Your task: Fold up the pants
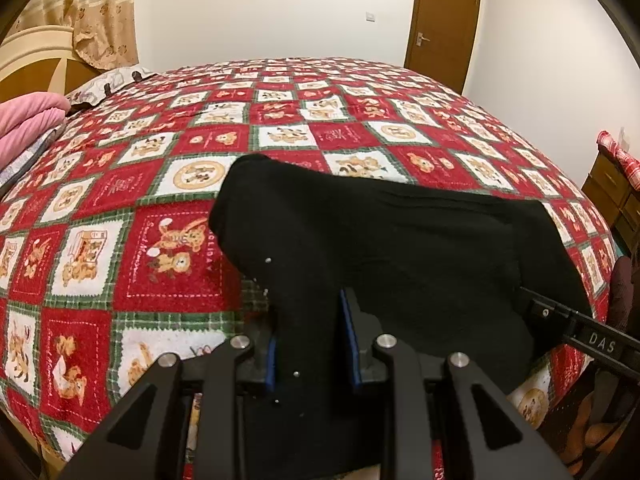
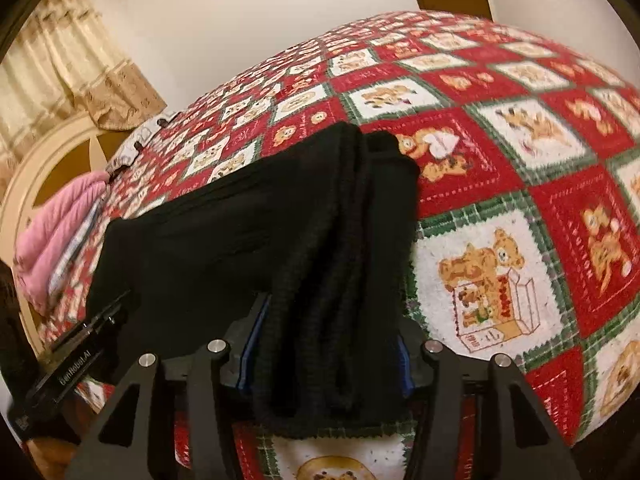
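Black pants lie bunched on the red, white and green bear quilt, lifted at both near ends. My left gripper is shut on one end, with black fabric filling the gap between its blue pads. The cloth stretches right to my right gripper, which shows at the frame edge. In the right wrist view the pants hang in thick ribbed folds, and my right gripper is shut on that bundle. My left gripper shows at lower left, at the pants' far end.
A pink blanket and a pillow lie by the headboard at the left. Brown drawers stand at the right of the bed, and a wooden door is behind it. The quilt spreads wide beyond the pants.
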Demonstrator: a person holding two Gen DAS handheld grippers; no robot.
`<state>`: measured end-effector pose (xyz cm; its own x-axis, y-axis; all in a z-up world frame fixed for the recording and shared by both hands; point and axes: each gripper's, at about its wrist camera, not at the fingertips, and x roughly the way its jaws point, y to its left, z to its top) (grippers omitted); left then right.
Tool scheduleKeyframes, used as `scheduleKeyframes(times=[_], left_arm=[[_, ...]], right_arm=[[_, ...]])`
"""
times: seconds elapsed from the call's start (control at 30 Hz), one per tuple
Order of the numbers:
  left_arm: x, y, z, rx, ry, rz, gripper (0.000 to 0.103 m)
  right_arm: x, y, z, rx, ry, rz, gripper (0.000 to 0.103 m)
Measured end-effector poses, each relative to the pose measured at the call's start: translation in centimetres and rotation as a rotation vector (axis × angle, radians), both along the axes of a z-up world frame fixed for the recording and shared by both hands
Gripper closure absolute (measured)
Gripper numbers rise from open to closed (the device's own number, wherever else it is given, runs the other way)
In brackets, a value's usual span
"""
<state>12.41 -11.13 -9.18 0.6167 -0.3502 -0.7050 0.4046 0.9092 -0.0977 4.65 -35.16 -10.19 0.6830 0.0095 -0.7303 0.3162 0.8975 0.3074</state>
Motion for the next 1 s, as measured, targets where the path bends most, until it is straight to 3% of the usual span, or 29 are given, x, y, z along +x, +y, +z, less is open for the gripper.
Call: scheduleKeyframes(times=[0.13, 0.23, 0.4, 0.63, 1.0], left_arm=[[-0.1, 0.1, 0.1, 0.000, -0.002, -0.003, 0.076], [-0.4, 0.1, 0.4, 0.000, -0.011, -0.003, 0.080], [-0.8, 0.9, 1.5, -0.026, -0.031, -0.004, 0.085], [-1.1, 1.9, 3.0, -0.036, -0.072, 0.003, 0.086], [1.8, 8.6, 5.4, -0.029, -0.147, 0.185, 0.086]], right_arm=[[-0.5, 1.9, 0.7, -0.126, -0.018, 0.005, 0.065], [-0.8, 3.4, 1.6, -0.231, -0.034, 0.007, 0.066], [-1.2, 5.0, 3.8, -0.294, -0.093, 0.037, 0.067], [-0.4, 7.2, 6.2, -0.315, -0.143, 0.111, 0.067], [5.9, 13.1, 8.8, -0.280, -0.210, 0.276, 0.067]])
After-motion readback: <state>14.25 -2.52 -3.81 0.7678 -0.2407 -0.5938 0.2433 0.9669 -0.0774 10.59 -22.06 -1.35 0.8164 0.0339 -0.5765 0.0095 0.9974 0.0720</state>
